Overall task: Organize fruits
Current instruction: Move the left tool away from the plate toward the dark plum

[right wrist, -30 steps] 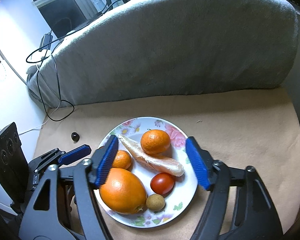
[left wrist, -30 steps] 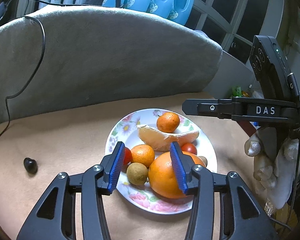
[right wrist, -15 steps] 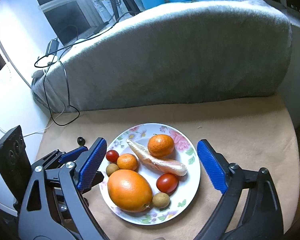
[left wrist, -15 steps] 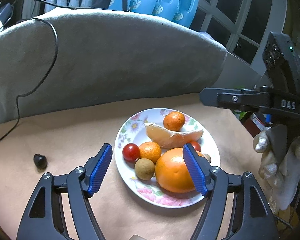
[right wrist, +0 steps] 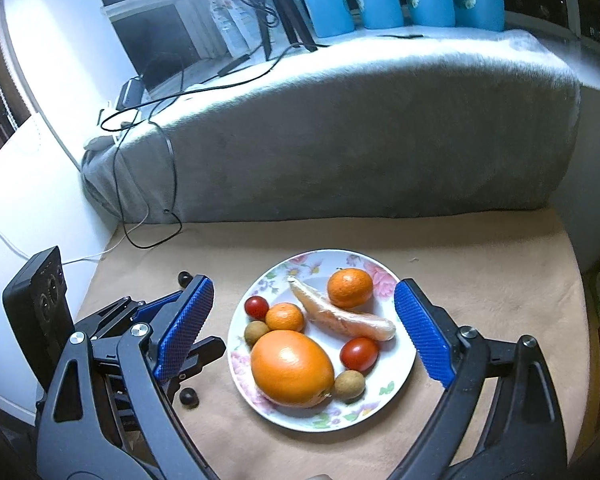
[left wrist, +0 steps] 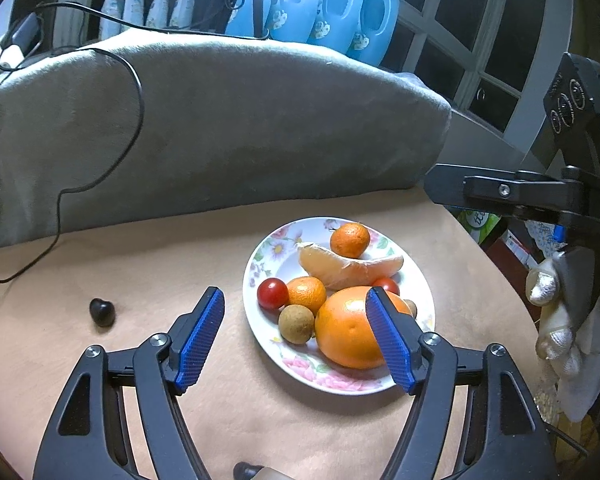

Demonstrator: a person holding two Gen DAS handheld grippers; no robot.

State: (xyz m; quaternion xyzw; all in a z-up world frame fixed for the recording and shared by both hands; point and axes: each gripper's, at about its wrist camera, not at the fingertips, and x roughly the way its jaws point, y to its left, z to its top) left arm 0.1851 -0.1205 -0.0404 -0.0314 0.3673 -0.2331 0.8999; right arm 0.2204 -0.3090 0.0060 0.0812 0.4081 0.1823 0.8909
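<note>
- Since a second ago, both grippers have drawn back from the floral plate (right wrist: 400, 364) and spread their jaws; the left gripper (left wrist: 296, 338), which then had its blue pads down among the fruit, now stands released and empty above the plate's near-left rim.
- The right gripper (right wrist: 304, 332) is likewise released, its pads flanking the plate without touching it, nothing between them.
- The plate sits on a tan table (right wrist: 480, 280), with bare surface to the right and behind it; a grey cushion (right wrist: 360, 140) walls off the far edge.
- In the right wrist view, the left gripper crowds the plate's left side, a small dark object (right wrist: 189, 397) beside it.
- On the plate: a large orange (right wrist: 292, 367) at the front, a pomelo segment (right wrist: 340, 316) across the middle, two tangerines (right wrist: 350, 288), two cherry tomatoes (right wrist: 359, 354) and two longans (right wrist: 349, 385).
- Blue detergent bottles (left wrist: 332, 4) line the ledge behind the cushion.
</note>
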